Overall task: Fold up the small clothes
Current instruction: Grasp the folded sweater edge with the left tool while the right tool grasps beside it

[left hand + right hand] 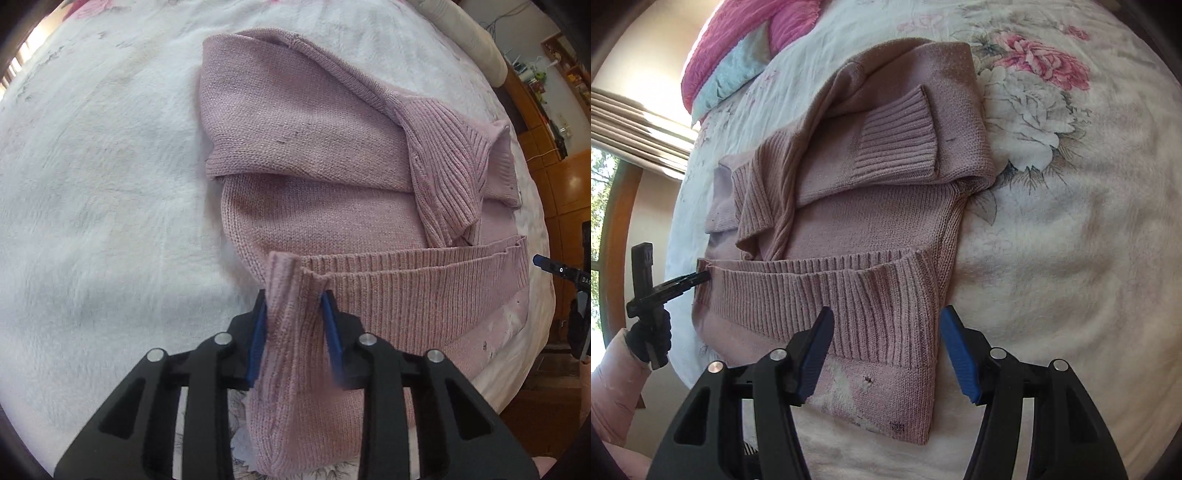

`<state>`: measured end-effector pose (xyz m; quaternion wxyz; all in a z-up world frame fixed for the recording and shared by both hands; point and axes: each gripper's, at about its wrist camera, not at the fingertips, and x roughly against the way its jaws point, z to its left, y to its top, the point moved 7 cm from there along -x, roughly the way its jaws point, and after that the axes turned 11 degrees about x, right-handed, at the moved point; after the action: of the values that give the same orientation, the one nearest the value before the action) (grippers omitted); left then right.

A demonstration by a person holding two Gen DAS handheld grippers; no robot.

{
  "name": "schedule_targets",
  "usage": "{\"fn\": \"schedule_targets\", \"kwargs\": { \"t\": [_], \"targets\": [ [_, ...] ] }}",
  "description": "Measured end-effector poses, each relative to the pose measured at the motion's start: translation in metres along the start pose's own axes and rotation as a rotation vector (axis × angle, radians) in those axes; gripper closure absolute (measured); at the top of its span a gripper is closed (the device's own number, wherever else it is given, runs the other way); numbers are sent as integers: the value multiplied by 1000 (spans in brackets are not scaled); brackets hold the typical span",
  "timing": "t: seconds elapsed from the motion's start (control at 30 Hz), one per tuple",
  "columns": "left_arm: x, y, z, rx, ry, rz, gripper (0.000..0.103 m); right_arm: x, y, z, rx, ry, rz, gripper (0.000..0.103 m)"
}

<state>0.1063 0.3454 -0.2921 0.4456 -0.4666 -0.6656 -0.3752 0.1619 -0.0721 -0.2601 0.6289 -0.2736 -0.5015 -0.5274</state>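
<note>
My left claw (295, 325) is pinching the ribbed bottom edge of the soft pink knitted sweater (314, 155), which is lying half folded on the fuzzy white flowery blanket (92, 184). My right claw (886, 347) is hanging wide open over the sweater's other bottom corner, gripping nothing. I am seeing tiny white letters on my right claw's side, but I cannot read them.

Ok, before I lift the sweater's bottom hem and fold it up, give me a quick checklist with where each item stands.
1. Left gripper clamped on the sweater at its hem corner: ok, fabric bunched between the pads.
2. Right gripper holding the other hem corner: not ok, jaws open, straddling the ribbing without pinching.
3. Sleeves folded in over the body: ok, both ribbed cuffs lie on top.
4. Both hem layers caught on the left: cannot tell.
5. Landing area on the upper body clear: ok.
6. Sweater flat on the bedspread: mostly ok, slight bunching near the left grip.
</note>
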Motion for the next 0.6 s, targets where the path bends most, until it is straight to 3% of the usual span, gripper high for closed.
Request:
{"fn": "schedule_targets", "kwargs": {
  "t": [0.03,0.13,0.27,0.33,0.4,0.43,0.5,0.6],
  "targets": [
    [5,-1,-2,-1,-12,-16,90,-2,3,2,23,-10,6,42],
    [21,-3,-7,5,-54,-52,91,-11,10,6,79,-44,24,42],
    [22,-7,-11,-17,-36,-61,91,-28,17,6,129,-99,60,42],
    [20,-8,-11,-26,-8,-61,91,-35,16,5,157,-126,80,56],
    [22,-9,-14,-26,13,-72,91,-35,15,10,199,-130,86,86],
    [25,-11,-14,-31,20,-81,91,-33,13,13,218,-130,83,92],
    [32,-17,-16,-49,30,-96,92,-26,10,23,247,-97,59,95],
    [43,-28,-21,-61,-13,-110,92,-11,6,37,275,-52,16,95]
  ]
}}
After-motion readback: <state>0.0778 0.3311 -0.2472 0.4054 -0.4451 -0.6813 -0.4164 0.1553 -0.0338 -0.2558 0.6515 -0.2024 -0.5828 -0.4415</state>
